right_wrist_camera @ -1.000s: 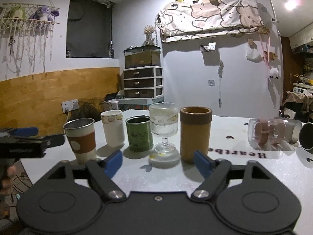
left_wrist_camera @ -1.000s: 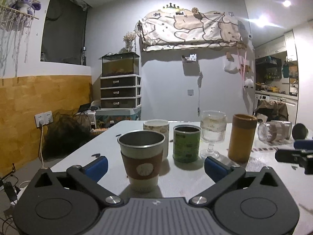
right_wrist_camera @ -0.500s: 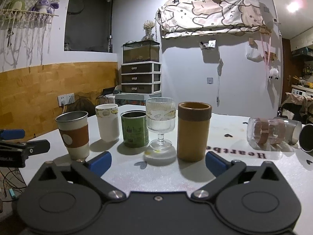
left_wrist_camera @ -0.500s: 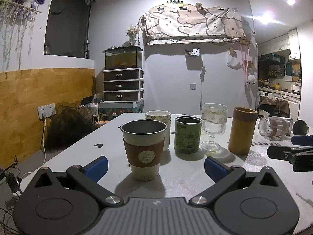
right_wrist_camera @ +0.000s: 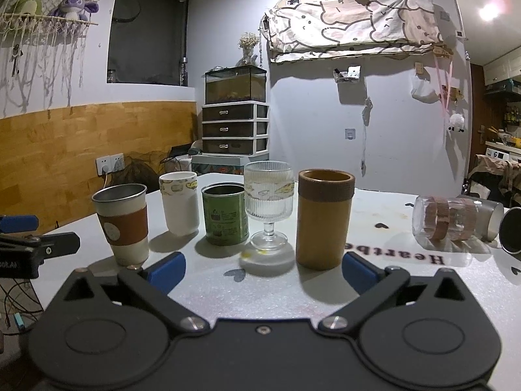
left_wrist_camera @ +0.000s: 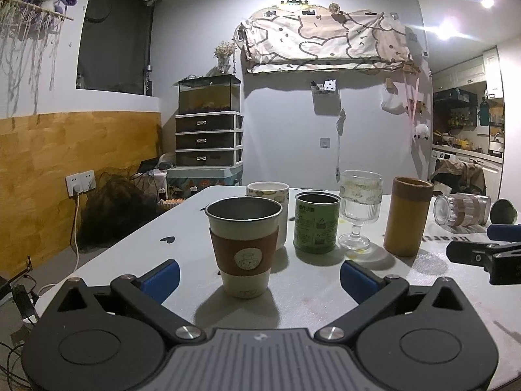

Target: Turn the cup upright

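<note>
A clear glass cup with brown bands [right_wrist_camera: 451,218] lies on its side at the right of the white table [right_wrist_camera: 390,238], and a dark metal cup [right_wrist_camera: 511,229] lies tipped beside it. Both also show in the left wrist view, the glass cup [left_wrist_camera: 462,209] and the dark cup [left_wrist_camera: 503,211]. Several cups stand upright in a row: a steel cup with a brown sleeve [left_wrist_camera: 243,244], a white cup [right_wrist_camera: 179,202], a green tin [right_wrist_camera: 224,213], a ribbed goblet [right_wrist_camera: 268,205] and a brown cylinder [right_wrist_camera: 325,218]. My left gripper [left_wrist_camera: 259,277] is open around nothing, just before the steel cup. My right gripper [right_wrist_camera: 263,270] is open and empty.
The table's left edge drops to the floor with cables and a wall socket [left_wrist_camera: 79,181]. A drawer unit with a fish tank [left_wrist_camera: 208,130] stands at the back wall. The right gripper's fingers show at the right edge of the left wrist view [left_wrist_camera: 482,254].
Both grippers have drawn back slightly from the cups. The right gripper's jaws have opened wider. No cup has moved.
</note>
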Motion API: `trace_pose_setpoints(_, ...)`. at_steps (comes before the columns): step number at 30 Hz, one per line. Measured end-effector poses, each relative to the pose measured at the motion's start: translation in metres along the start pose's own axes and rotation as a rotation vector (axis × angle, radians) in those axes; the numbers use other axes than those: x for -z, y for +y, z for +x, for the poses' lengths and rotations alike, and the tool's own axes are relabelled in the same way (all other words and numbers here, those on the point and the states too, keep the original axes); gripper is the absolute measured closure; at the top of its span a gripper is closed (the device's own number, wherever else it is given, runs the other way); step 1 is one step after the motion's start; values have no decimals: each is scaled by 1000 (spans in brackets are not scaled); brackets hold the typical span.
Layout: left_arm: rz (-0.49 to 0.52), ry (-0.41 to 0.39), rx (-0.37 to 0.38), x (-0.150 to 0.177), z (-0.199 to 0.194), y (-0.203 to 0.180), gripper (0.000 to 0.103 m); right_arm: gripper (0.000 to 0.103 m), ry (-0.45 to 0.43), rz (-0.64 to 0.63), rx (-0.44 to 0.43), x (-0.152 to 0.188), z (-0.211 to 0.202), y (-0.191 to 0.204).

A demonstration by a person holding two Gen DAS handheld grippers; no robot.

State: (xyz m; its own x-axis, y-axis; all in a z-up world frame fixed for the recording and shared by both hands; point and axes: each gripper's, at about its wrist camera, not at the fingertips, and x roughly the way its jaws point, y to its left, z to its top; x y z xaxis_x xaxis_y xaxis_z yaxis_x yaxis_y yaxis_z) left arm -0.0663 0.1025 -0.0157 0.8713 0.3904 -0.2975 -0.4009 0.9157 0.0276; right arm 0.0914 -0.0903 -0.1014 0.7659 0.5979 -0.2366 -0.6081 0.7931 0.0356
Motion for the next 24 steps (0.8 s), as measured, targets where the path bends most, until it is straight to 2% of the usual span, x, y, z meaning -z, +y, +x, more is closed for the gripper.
trace_pose_setpoints(24,-6,10,-8,1,3,0,0,0,-1,2,-3,0,-3,1)
